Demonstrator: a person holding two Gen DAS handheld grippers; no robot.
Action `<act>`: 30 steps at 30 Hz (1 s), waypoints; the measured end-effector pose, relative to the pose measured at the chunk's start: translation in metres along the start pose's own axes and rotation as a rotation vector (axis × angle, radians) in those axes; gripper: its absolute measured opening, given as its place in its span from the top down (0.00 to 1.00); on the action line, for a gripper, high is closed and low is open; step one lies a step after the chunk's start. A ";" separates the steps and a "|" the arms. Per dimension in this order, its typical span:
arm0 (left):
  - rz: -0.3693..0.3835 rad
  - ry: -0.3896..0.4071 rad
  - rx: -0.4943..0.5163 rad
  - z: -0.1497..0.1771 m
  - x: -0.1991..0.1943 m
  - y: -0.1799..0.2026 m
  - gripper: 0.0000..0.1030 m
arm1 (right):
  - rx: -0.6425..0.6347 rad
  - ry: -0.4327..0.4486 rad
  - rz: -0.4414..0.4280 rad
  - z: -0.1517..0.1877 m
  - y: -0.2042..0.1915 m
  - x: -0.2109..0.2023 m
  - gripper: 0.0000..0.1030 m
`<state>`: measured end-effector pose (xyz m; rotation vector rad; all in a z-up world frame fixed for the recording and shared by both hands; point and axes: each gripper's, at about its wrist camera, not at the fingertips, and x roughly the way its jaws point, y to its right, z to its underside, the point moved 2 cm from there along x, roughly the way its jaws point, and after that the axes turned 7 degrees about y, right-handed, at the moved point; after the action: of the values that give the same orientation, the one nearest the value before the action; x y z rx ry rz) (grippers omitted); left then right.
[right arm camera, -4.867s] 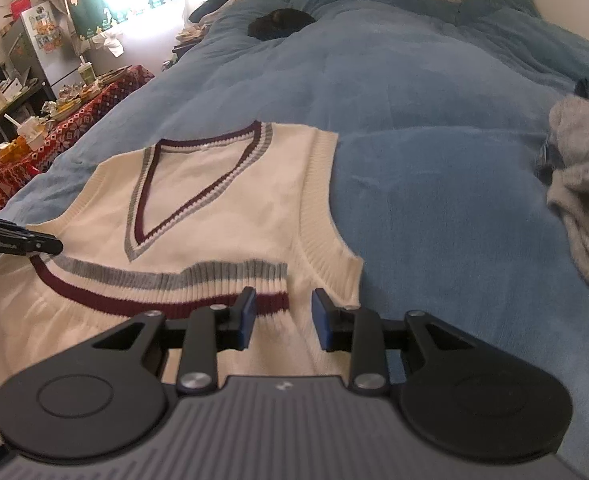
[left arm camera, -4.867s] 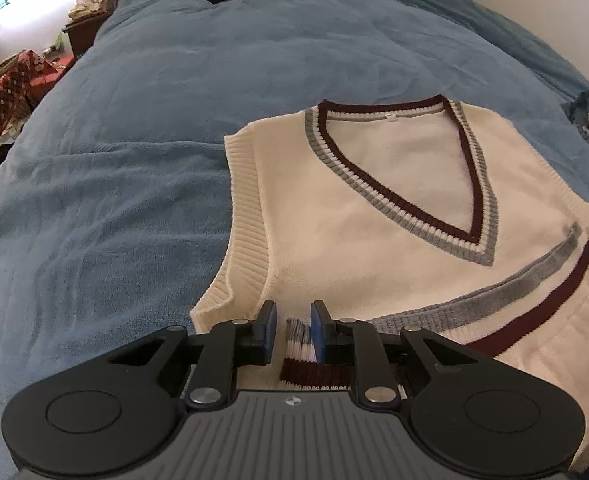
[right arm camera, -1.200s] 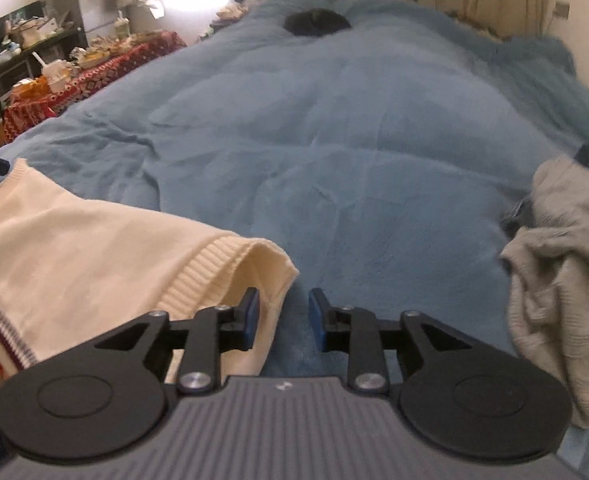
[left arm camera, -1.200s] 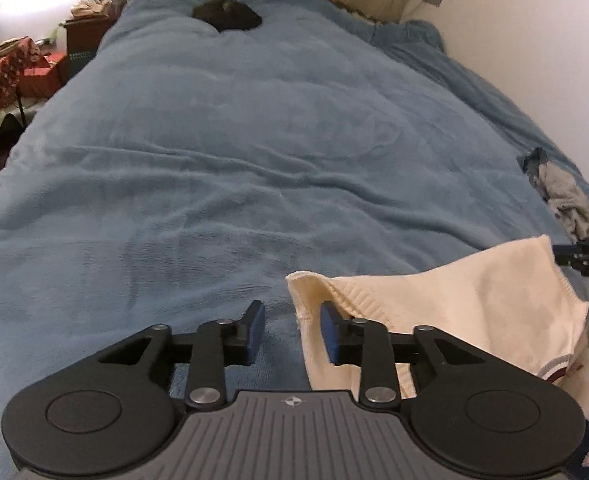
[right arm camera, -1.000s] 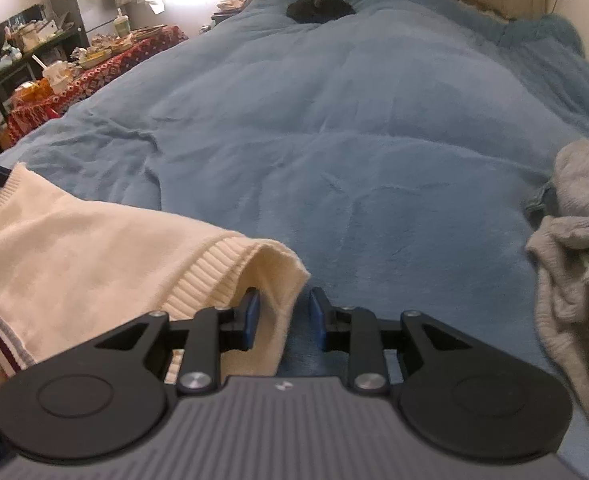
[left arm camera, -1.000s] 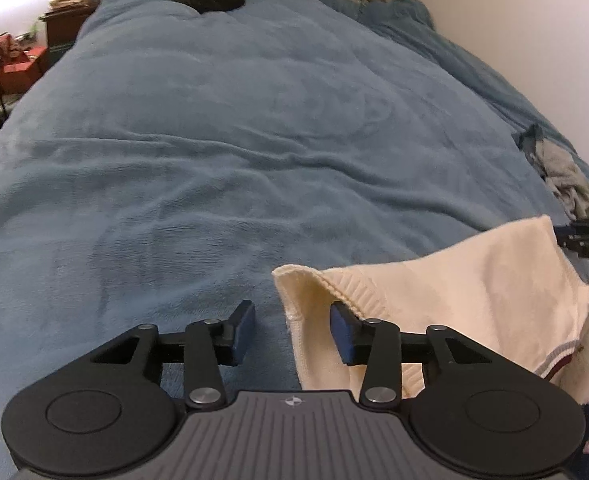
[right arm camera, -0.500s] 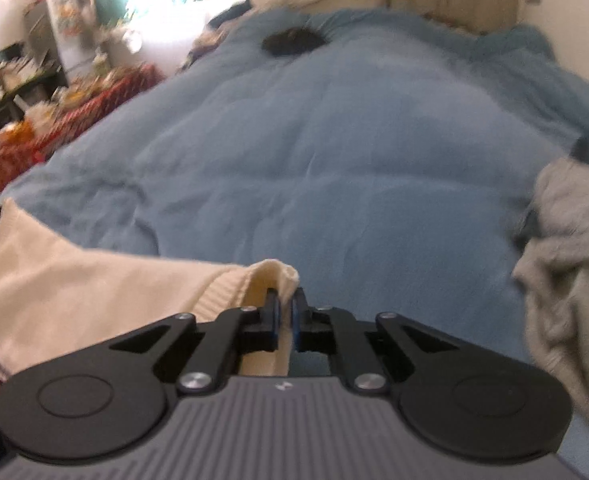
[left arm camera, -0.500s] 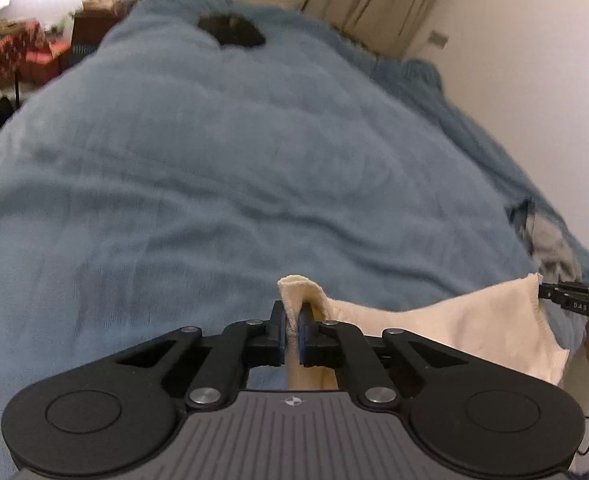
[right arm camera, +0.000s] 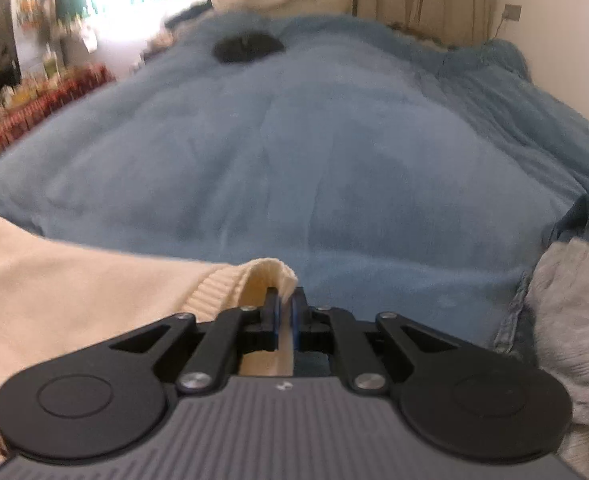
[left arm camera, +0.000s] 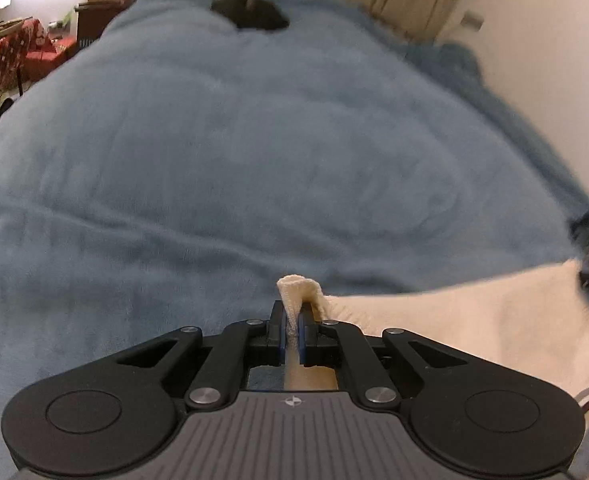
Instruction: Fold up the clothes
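Plainly, the left gripper (left arm camera: 291,330) had its blue pads pinched tight on a ribbed corner of the cream knitted vest (left arm camera: 474,320), a small tuft of fabric poking up past the fingertips. The right gripper (right arm camera: 285,322) was clamped the same way on the opposite ribbed corner of that vest (right arm camera: 74,292), so the garment hung stretched between the 2 tools, just above the near edge of the blue fleece bedspread (left arm camera: 254,152).

To fold well from this hold, both corners probably wanted carrying forward together and level, so the top edge stayed taut and square. The landing spot looked best on the open bedspread straight beyond the vest, kept away from the crumpled grey garment (right arm camera: 566,320) lying to the vest's right. Letting go likely suited only once the cloth lay flat, since knit sags and creeps.

Far beyond the vest, a small black object (left arm camera: 250,12) sat near the head of the bed, well clear.
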<state>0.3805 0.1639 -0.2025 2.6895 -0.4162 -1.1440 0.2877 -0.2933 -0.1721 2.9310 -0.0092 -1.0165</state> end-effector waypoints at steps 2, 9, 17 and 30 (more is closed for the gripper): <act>-0.014 -0.034 0.007 0.007 0.005 -0.002 0.93 | 0.013 -0.018 -0.001 0.008 0.003 0.006 0.94; -0.051 -0.063 0.003 0.008 -0.028 -0.004 0.90 | 0.034 -0.023 0.005 0.005 0.017 -0.018 0.81; -0.070 -0.091 -0.021 0.023 -0.083 0.008 0.80 | 0.055 -0.032 -0.009 0.009 0.010 -0.093 0.81; 0.060 -0.051 -0.114 0.049 -0.119 0.072 0.58 | 0.204 -0.049 -0.138 0.032 -0.035 -0.141 0.62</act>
<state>0.2532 0.1318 -0.1354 2.5379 -0.4238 -1.1849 0.1569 -0.2564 -0.1110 3.1268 0.0946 -1.1719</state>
